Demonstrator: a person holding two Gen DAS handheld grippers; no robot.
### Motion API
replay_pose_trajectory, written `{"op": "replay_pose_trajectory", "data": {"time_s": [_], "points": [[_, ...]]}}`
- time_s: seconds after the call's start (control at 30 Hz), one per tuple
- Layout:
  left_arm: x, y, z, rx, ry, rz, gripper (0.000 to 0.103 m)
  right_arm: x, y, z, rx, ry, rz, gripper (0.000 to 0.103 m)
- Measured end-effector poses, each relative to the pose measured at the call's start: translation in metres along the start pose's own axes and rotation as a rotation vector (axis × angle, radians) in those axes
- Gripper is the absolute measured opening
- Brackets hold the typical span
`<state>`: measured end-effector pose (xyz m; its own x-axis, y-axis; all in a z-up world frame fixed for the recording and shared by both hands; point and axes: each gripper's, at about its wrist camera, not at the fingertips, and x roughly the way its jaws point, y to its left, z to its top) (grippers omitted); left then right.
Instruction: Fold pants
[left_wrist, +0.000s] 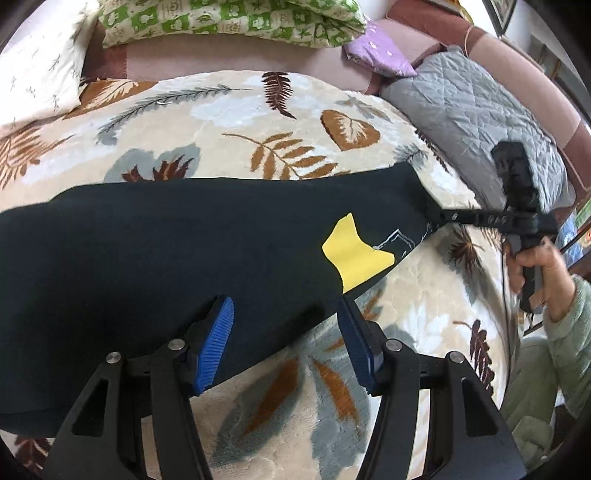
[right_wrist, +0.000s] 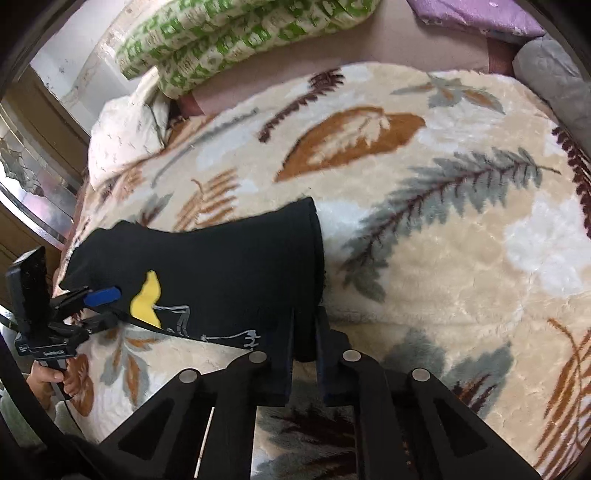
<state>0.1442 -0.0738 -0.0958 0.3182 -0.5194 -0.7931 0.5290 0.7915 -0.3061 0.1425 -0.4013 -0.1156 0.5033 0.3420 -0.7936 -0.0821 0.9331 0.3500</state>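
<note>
On the leaf-patterned blanket (left_wrist: 236, 122) in front of me lie the black pants (left_wrist: 155, 251), their long axis running left to right across the bed, with the yellow patch (left_wrist: 352, 254) toward the right end. In my left wrist view the near edge of the cloth sits just between the blue pads of my left gripper (left_wrist: 288, 347); the jaws stand about half open, one pad over the fabric and the other over bare blanket, and nothing is pinched. My right gripper (right_wrist: 304, 332) is at the right end of the pants, its jaws nearly shut on the dark hem there; from the left view its tip meets the cloth's right corner, and my right hand (left_wrist: 535, 266) grips the handle well off to the right.

So the pants stretch away to the left from my right gripper and lie directly ahead of my left one. My left gripper is the nearer to the middle of the garment, and I judge the coming fold depends on it closing on this near edge while the right keeps its end.

Far off lie a green-patterned quilt (left_wrist: 229, 18), a white pillow (left_wrist: 37, 66) and a grey quilted cushion (left_wrist: 476, 110).
</note>
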Motion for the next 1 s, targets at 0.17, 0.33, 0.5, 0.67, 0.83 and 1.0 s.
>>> {"op": "replay_pose_trajectory", "data": {"time_s": [0.17, 0.33, 0.5, 0.67, 0.83, 1.0], "points": [[-0.008, 0.004, 0.001, -0.036, -0.025, -0.033, 0.058, 0.002, -0.001, 0.0, 0.002, -0.004, -0.009, 0.022], [-0.063, 0.019, -0.006, -0.073, -0.133, -0.009, 0.058, -0.022, 0.012, 0.004, -0.021, -0.057, -0.086, 0.045], [-0.128, 0.068, -0.02, -0.17, -0.208, 0.098, 0.058, -0.032, 0.062, 0.013, -0.088, -0.106, -0.017, 0.045], [-0.179, 0.134, -0.043, -0.338, -0.274, 0.202, 0.058, -0.006, 0.153, 0.012, -0.226, -0.08, 0.162, 0.045], [-0.194, 0.189, -0.055, -0.495, -0.265, 0.192, 0.058, 0.03, 0.248, -0.001, -0.357, -0.02, 0.304, 0.045], [-0.181, 0.219, -0.053, -0.581, -0.224, 0.137, 0.058, 0.062, 0.327, -0.016, -0.515, 0.029, 0.367, 0.045]]}}
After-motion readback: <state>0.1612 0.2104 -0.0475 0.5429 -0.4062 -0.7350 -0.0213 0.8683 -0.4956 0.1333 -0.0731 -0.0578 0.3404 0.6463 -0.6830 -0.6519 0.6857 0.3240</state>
